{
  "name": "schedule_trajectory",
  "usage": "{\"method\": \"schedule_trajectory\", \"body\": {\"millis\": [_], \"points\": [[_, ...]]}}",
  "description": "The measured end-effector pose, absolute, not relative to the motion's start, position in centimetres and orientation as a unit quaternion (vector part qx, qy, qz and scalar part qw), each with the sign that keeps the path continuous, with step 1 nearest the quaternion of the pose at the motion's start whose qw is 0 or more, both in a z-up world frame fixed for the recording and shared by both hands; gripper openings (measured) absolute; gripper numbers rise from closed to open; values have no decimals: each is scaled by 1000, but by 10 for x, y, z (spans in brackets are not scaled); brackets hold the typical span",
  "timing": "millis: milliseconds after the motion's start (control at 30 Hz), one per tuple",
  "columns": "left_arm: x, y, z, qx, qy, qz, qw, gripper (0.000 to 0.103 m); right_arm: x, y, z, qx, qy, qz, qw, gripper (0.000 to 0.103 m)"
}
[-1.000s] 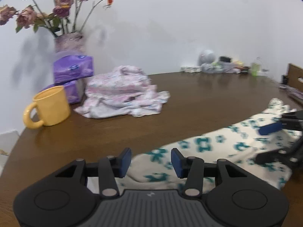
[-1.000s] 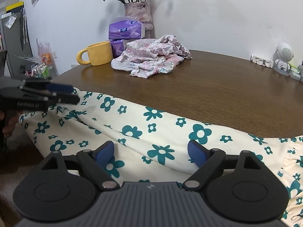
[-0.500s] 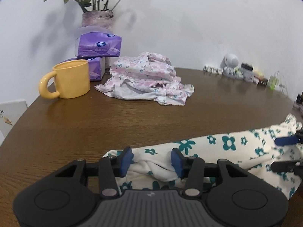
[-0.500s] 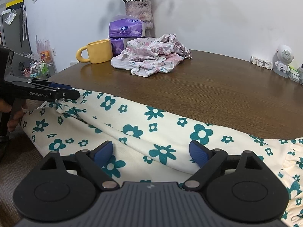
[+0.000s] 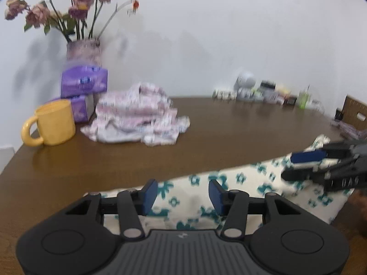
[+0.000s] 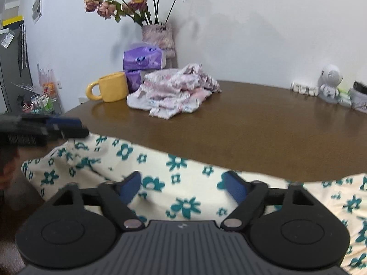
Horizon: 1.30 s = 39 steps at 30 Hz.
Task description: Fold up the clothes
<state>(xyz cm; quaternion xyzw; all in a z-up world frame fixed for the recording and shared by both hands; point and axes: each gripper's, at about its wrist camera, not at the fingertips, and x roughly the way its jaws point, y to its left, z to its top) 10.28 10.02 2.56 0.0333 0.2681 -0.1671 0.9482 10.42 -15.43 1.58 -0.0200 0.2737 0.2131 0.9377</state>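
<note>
1. Both claws hang over the near edge of a brown wooden table (image 6: 263, 137), each with a cream cloth printed with teal flowers (image 6: 174, 183) under its fingers.
2. Seen from its own camera, the left claw (image 5: 182, 193) has its blue pads roughly half apart, and the gap is widening. The flowered cloth lies between and below the pads. They do not press on it.
3. Seen from its own camera, the right claw (image 6: 182, 185) stands wider, and its jaws are closing. The cloth lies between the pads, which do not pinch it.
4. That flowered cloth stretches in a long band along the near edge of the table, from the left claw's end to the right claw's end, with part of it hanging over the edge.
5. Each claw shows in the other's camera, at the side of the picture above an end of the cloth.
6. At the back left of the table lies a crumpled pile of pink-and-white clothes (image 5: 137, 116).
7. Beside that pile stands a yellow mug (image 5: 54, 122), handle to the left, in front of two stacked purple tissue packs (image 5: 84, 82).
8. Behind the packs is a vase of dried roses (image 6: 158, 34) against the white wall.
9. On the far right of the table sits a small white robot figure (image 6: 330, 82) among small items too blurred to name.
</note>
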Motion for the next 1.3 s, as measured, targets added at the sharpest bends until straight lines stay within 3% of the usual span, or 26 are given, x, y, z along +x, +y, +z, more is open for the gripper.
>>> {"method": "schedule_trajectory", "body": {"millis": [100, 233, 567, 800, 967, 1300], "points": [[103, 98, 14, 49, 291, -164, 941, 41, 110, -149, 16, -23, 284, 223, 932, 40], [100, 101, 8, 50, 301, -166, 938, 41, 109, -135, 6, -46, 303, 242, 920, 32], [102, 106, 9, 32, 302, -166, 938, 42, 99, -140, -1, -64, 307, 228, 922, 33], [84, 82, 31, 36, 256, -214, 942, 42, 97, -137, 4, -50, 300, 234, 923, 33], [93, 54, 10, 102, 294, -202, 929, 41, 101, -115, 5, -66, 294, 252, 920, 32], [92, 67, 7, 73, 299, -203, 929, 44, 91, -156, 2, -54, 301, 189, 933, 32]]}}
